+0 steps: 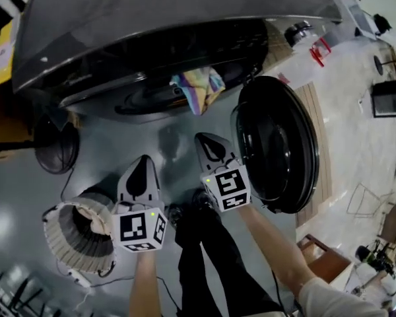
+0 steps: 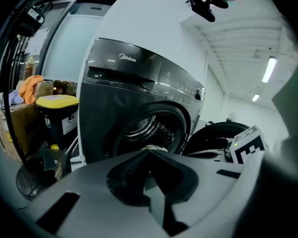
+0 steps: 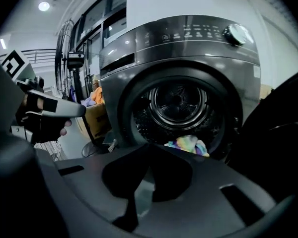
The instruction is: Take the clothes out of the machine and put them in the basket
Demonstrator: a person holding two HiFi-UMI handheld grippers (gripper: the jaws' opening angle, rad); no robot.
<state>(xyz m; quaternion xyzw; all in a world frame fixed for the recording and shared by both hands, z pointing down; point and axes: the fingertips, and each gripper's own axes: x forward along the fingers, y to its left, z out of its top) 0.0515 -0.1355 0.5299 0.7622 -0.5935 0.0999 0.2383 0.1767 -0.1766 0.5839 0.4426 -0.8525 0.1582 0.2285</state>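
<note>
Machine: a dark front-loading machine (image 1: 152,25) is seen from above, with its round door (image 1: 277,144) swung open at its right side.
Clothes: one multicoloured garment (image 1: 199,88) is draped over the lower lip of the machine's drum opening; whether more lies deeper inside cannot be told.
Basket: a ribbed basket (image 1: 66,243) is set on the floor in front of the machine, on the left gripper's side. Pale fabric is seen at its rim, and it cannot be told whether that is a liner or a garment.
Left gripper (image 1: 145,162): held in front of the machine, jaws closed together, nothing between them.
Right gripper (image 1: 206,140): held nearer the machine's opening, short of the garment, jaws pressed together and empty.
Progress: the door is opened, but the garment is not yet gripped. The main work is judged to remain: jaws to be parted, the garment seized, then carried to the basket.
</note>
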